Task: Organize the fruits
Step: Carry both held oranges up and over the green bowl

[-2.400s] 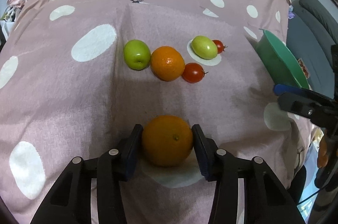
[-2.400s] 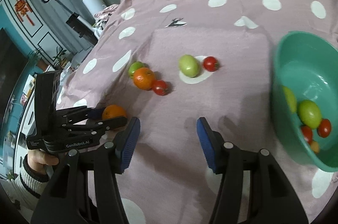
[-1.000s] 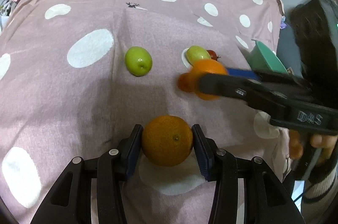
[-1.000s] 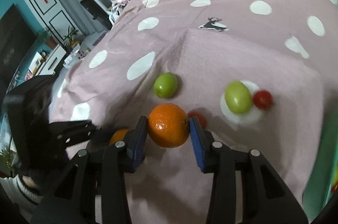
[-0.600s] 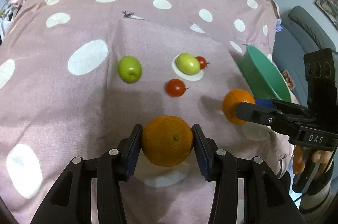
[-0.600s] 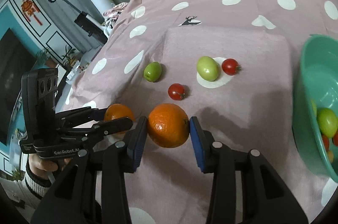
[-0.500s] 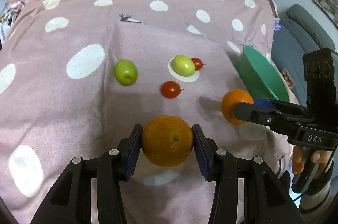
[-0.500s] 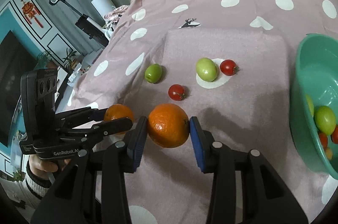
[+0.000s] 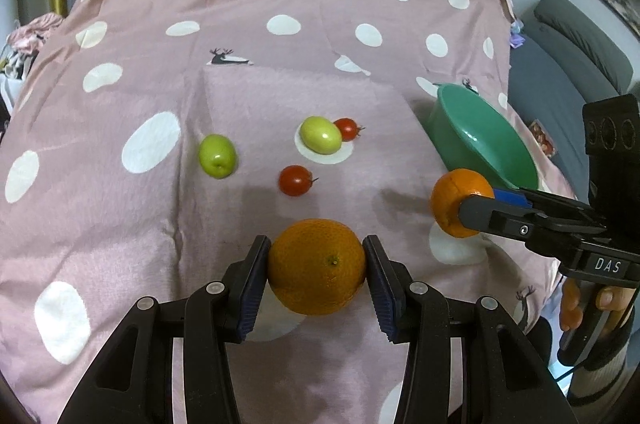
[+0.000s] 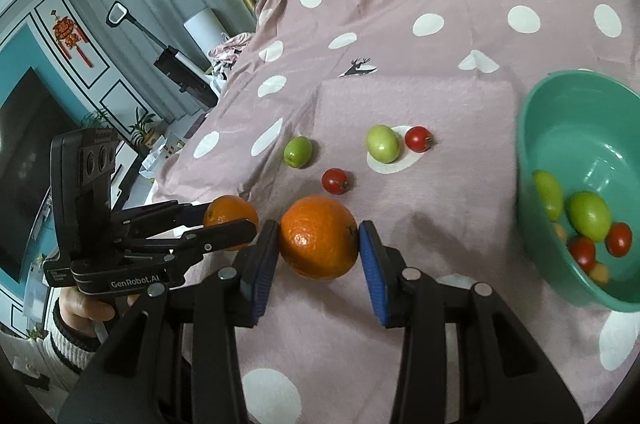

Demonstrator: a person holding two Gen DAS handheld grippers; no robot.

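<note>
Left gripper [image 9: 317,278] jaws pinch an orange [image 9: 317,266], pads tight on both its sides, lifted above the pink polka-dot cloth [image 9: 120,216] on the surface. Ahead-left of these jaws a green jujube [image 9: 217,156] lies on the cloth. Straight ahead sits a cherry tomato [image 9: 295,180]; farther ahead a second green jujube [image 9: 321,135] rests on a white dot, touching another cherry tomato [image 9: 347,129] on its right. Right of the jaws the right gripper [image 10: 319,258] pinches a second orange [image 10: 319,237], also held off the cloth, near the rim of the green bowl [image 9: 480,128].

Right wrist view: left gripper with its orange is just left of the right jaws. Loose jujubes and tomatoes lie ahead of the jaws. Bowl stands ahead-right, well apart from the loose fruit, holding green jujubes [image 10: 590,216] and cherry tomatoes [image 10: 618,239], plus small orange pieces too small to identify.
</note>
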